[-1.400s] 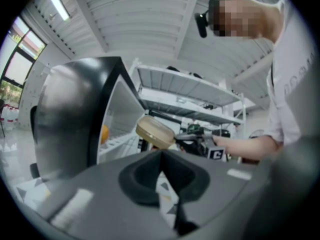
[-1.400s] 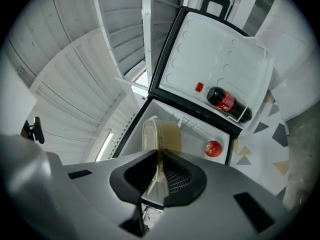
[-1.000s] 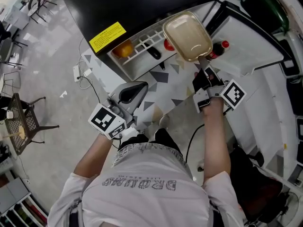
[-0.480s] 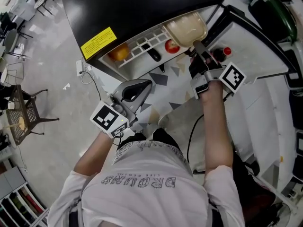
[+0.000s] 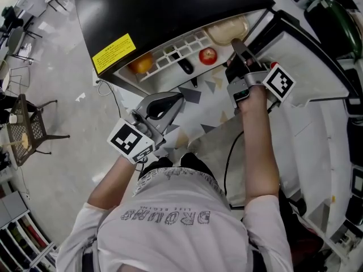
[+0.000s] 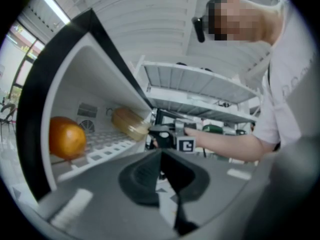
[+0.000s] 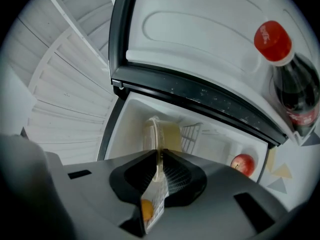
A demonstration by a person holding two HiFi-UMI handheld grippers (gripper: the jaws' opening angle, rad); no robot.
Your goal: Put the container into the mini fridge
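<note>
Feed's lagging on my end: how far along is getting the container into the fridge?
Done: door open, container inside the mini fridge, above its shelf. In hand: right gripper clamps its rim. Remaining: set it down, release, withdraw.

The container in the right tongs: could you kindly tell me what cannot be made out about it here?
- Contents: head view, the mini fridge's black top partly covers the container; right gripper view shows it edge-on.
- Whether it touches the shelf: right gripper view, hidden behind the right tongs.
- Its label print: right gripper view, blurred.
</note>
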